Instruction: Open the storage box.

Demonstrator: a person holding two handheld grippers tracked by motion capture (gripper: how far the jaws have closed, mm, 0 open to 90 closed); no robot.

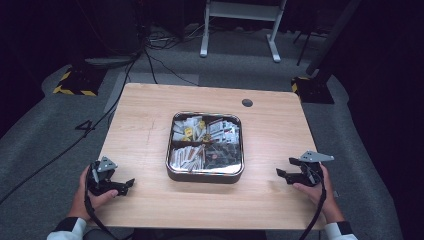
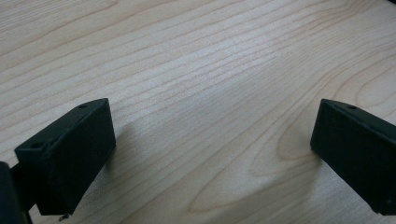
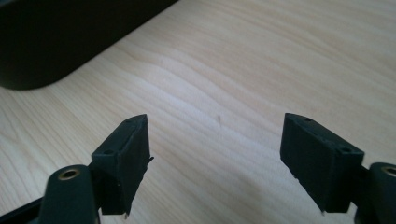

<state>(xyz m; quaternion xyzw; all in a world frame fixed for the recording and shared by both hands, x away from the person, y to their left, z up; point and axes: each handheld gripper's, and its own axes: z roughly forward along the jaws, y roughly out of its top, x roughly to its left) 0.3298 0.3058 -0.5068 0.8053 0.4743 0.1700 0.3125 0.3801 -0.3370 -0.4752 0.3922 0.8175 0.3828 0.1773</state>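
Both my hands low at the near edge, both pairs of jaws apart and holding nothing.

My left hand wraps the black two-jaw left gripper with a grey three-cornered plate on top, which lies low and points inward to the right; in the left gripper view its jaws stand wide, with nothing between them. My right hand grips the matching black right gripper with its own grey plate, pointing inward to the left, jaws parted and empty in the right gripper view. White cuffs with dark sleeves show at both wrists, and a black cable trails back from each gripper.
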